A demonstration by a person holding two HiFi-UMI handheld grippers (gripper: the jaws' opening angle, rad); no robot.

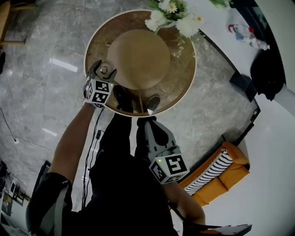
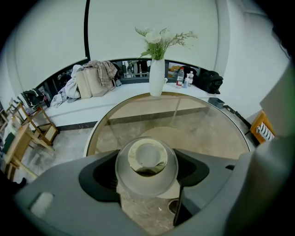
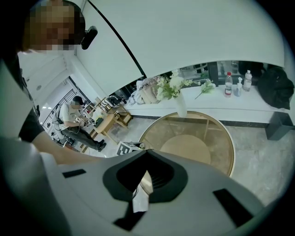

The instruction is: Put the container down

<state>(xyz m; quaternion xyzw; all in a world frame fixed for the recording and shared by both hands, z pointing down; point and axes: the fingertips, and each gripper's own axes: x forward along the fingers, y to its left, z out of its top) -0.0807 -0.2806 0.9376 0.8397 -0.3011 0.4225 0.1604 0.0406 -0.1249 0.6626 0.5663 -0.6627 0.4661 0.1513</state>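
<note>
A small clear round container with a wide rim sits between the jaws of my left gripper, which is shut on it. In the head view the container and left gripper are over the left edge of the round glass table. Whether the container touches the glass I cannot tell. My right gripper is nearer my body, pointing at the table's near rim. Its jaws are shut, with only a thin slit between them and nothing visibly held.
A white vase of white flowers stands at the table's far edge. Behind it a white ledge holds bottles, bags and clothes. An orange seat with a striped cushion is at the right. A seated person and wooden furniture are at the left.
</note>
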